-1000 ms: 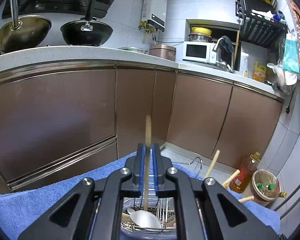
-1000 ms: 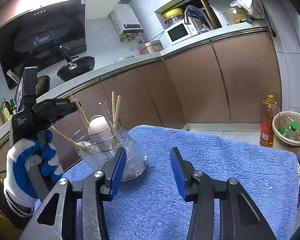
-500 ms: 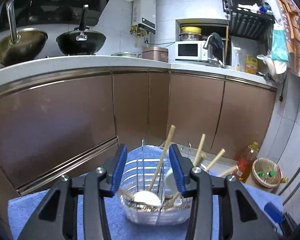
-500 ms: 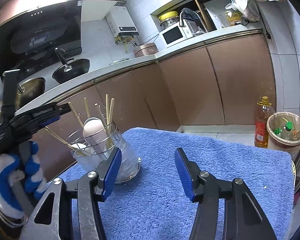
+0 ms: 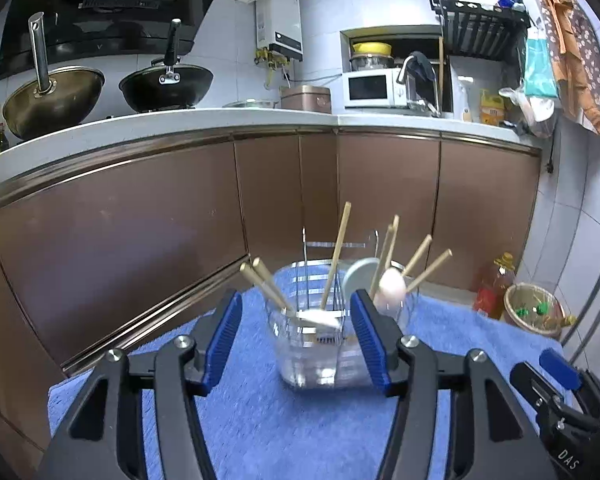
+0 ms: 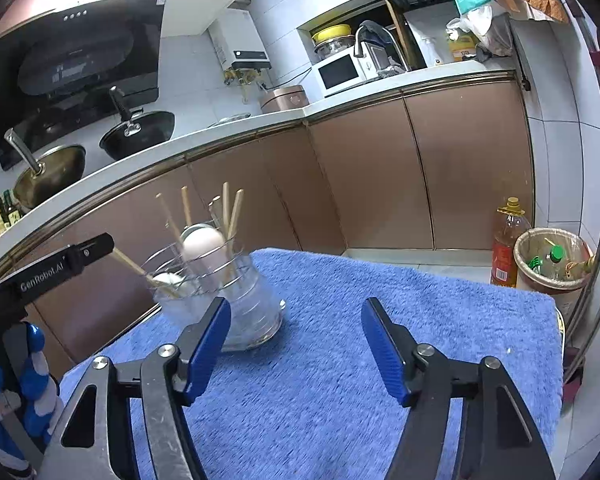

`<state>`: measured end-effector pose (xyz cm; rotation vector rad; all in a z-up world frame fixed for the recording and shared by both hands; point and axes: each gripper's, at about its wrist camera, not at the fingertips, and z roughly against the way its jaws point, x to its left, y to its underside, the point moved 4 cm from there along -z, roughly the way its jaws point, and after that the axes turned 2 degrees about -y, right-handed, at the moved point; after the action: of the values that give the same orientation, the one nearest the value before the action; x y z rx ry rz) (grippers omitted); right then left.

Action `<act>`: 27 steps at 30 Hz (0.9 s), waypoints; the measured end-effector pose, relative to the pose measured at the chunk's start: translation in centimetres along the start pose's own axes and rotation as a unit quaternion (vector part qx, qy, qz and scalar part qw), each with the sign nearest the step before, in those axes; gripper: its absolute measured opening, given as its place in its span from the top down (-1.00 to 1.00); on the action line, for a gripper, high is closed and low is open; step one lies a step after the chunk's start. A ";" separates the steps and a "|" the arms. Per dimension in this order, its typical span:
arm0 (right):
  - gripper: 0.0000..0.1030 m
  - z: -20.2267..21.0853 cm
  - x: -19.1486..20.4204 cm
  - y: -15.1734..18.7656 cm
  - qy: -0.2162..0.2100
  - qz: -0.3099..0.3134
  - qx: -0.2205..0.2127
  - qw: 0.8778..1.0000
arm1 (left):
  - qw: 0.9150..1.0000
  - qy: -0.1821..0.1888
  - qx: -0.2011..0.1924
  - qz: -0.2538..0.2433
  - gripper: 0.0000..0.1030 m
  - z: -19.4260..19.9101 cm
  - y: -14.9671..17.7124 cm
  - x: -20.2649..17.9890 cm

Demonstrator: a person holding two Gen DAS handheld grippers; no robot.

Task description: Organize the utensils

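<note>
- The blue terry-cloth towel (image 6: 340, 320) covers the whole work surface under both claws; judging by its pile, it is there to keep the holder from sliding and to soften anything set down.
- The clear plastic utensil holder with a wire rack insert (image 5: 324, 344) stands upright on the towel, straight ahead of the left claw (image 5: 296, 340) and framed between its blue pads. From the right wrist view the same holder (image 6: 236, 300) sits ahead and to the left of the right claw (image 6: 296, 352), just beyond its left pad.
- The left claw is spread wide and grips nothing; its pads flank the holder without touching it, as far as the view shows.
- The right claw is also spread wide and empty, hovering above bare towel. No loose utensil shows on the towel in either view, so the sorting looks close to finished.
- The white ceramic spoons (image 6: 202, 242) stand bowl-up in the holder, with another pale spoon bowl lower down; the wire dividers probably keep them propped.
- The wooden chopsticks (image 5: 336, 256) lean outward at different angles from the rack, fanning left and right because only their lower ends are trapped by the wires.
</note>
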<state>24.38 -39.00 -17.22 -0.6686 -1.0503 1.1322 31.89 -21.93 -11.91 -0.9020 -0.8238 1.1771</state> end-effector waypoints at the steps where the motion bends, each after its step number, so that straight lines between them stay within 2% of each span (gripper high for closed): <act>1: -0.30 0.1 0.3 0.0 0.000 0.003 0.003 1.000 | 1.000 -0.001 0.002 0.000 -0.07 0.3 0.2 0.2; 11: -0.44 2.0 4.9 0.1 -0.002 0.050 0.015 0.999 | 1.000 -0.001 0.020 0.005 -0.11 3.4 1.6 1.9; 27: -0.51 4.6 7.6 0.2 0.003 0.075 0.018 0.997 | 1.000 -0.006 0.015 0.019 -0.13 7.3 1.7 4.1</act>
<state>20.52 -32.09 -13.14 -0.7325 -0.9856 1.2756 25.46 -16.58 -10.11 -0.8906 -0.8006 1.2257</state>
